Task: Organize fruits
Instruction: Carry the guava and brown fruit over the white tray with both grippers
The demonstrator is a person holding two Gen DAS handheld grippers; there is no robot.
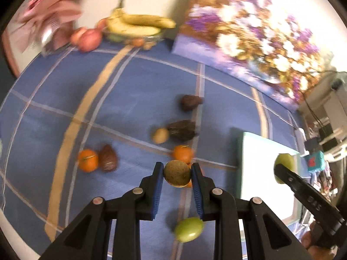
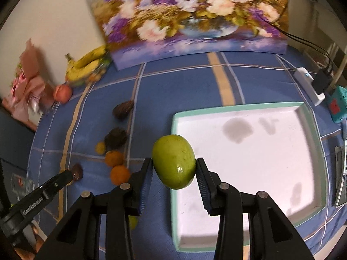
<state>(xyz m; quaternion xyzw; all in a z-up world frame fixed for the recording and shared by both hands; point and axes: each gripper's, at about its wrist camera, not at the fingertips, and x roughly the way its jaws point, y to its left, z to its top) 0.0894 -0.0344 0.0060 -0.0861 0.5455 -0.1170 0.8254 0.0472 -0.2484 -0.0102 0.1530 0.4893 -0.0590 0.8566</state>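
My left gripper (image 1: 177, 173) is shut on a round brown-green fruit (image 1: 176, 173), held above the blue checked cloth (image 1: 65, 108). My right gripper (image 2: 174, 169) is shut on a green fruit (image 2: 173, 161) at the left edge of the white tray (image 2: 312, 117); it also shows in the left wrist view (image 1: 284, 162). On the cloth lie oranges (image 1: 87, 160) (image 1: 182, 153), dark brown fruits (image 1: 108, 158) (image 1: 182, 130) (image 1: 190, 102), a small yellow fruit (image 1: 160, 135) and another green fruit (image 1: 189, 229).
A bowl with bananas (image 1: 138, 25) and a red apple (image 1: 86, 39) stand at the back by the wall. A flower painting (image 2: 190, 15) leans behind the tray. A pink box (image 1: 49, 15) is back left. A charger (image 2: 310, 84) and teal device (image 2: 338, 106) lie right.
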